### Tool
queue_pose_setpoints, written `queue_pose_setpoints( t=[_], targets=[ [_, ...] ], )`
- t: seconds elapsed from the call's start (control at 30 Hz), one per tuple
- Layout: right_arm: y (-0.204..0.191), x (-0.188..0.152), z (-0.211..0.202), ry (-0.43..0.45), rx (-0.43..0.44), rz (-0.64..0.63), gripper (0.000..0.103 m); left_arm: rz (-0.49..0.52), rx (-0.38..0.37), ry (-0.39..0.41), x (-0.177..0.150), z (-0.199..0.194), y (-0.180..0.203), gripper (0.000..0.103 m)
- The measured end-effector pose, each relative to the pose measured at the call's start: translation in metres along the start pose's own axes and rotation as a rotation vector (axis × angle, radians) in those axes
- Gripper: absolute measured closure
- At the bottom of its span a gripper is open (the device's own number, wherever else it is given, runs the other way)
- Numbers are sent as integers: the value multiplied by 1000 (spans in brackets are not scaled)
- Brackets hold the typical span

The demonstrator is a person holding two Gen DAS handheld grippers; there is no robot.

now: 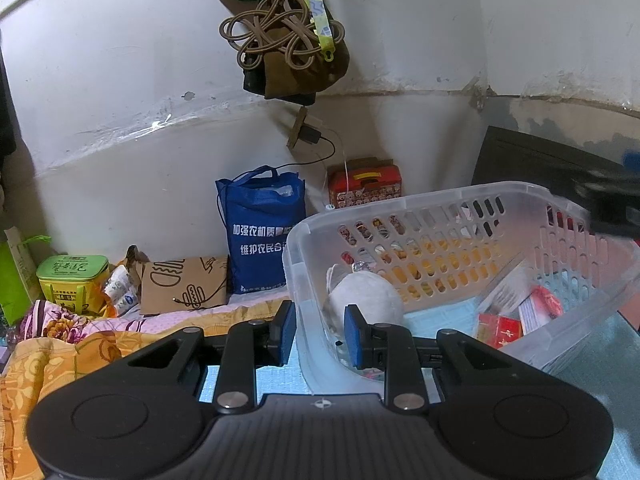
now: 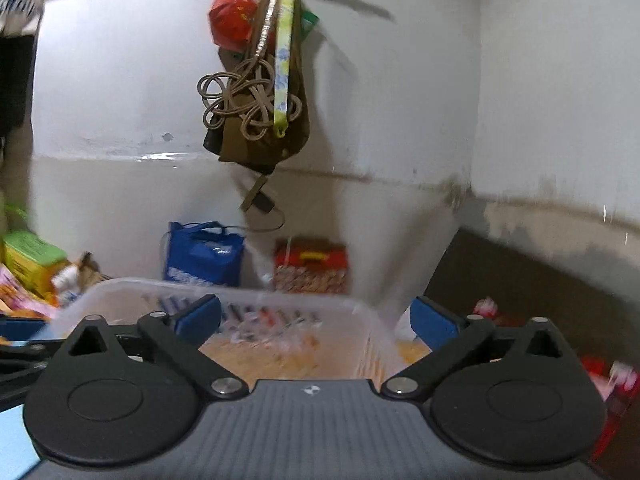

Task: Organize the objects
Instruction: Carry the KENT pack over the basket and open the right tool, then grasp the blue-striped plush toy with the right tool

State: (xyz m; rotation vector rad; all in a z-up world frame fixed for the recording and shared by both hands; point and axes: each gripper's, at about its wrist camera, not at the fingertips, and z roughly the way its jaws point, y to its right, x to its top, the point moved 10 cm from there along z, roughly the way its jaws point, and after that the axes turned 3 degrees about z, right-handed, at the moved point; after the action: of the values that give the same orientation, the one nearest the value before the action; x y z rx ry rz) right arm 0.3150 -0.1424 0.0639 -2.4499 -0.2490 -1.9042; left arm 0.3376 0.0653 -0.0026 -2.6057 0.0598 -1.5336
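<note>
Already the basket [image 1: 460, 208] holds a white pouch [image 1: 366, 294] and red packets [image 1: 502, 328]. The left gripper [image 1: 320, 334] pinches its near wall; the right gripper [image 2: 316, 320] gapes empty, so more sorting likely remains

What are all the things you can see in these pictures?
basket: one, clear plastic, tilted, on the right
white pouch: one, inside the basket
red packets: a few, inside the basket
blue bag: one, against the wall
red box: one, patterned, right of the blue bag
paper bag: one, brown, left of the blue bag
green tin: one, far left
cord bundle: one, tan, hanging on the wall
charger: one, black, on the wall
left gripper: black, blue pads gripping the basket's wall
right gripper: black, blue pads, open, empty, above the basket
</note>
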Motion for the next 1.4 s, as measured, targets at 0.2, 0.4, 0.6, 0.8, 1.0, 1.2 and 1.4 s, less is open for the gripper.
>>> queue_pose_setpoints(
  t=[0.2, 0.4, 0.6, 0.8, 1.0, 1.2, 1.4],
  targets=[
    [6, -50, -48, -69, 121, 167, 0, 0, 2, 1, 0, -1, -1, 73],
    [6, -113, -90, -46, 23, 113, 0, 0, 0, 0, 0, -1, -1, 73],
    [-32, -144, -133, -44, 87, 146, 0, -1, -1, 3, 0, -2, -1, 73],
    [-84, -151, -151, -49, 193, 103, 0, -1, -1, 3, 0, -2, -1, 73],
    [-112, -159, -146, -66, 236, 114, 0, -1, 0, 3, 0, -2, -1, 73],
    [-128, -162, -138, -73, 220, 105, 0, -1, 0, 4, 0, -2, -1, 73],
    [-135, -165, -125, -81, 123, 156, 0, 0, -1, 4, 0, -2, 0, 73]
  ],
)
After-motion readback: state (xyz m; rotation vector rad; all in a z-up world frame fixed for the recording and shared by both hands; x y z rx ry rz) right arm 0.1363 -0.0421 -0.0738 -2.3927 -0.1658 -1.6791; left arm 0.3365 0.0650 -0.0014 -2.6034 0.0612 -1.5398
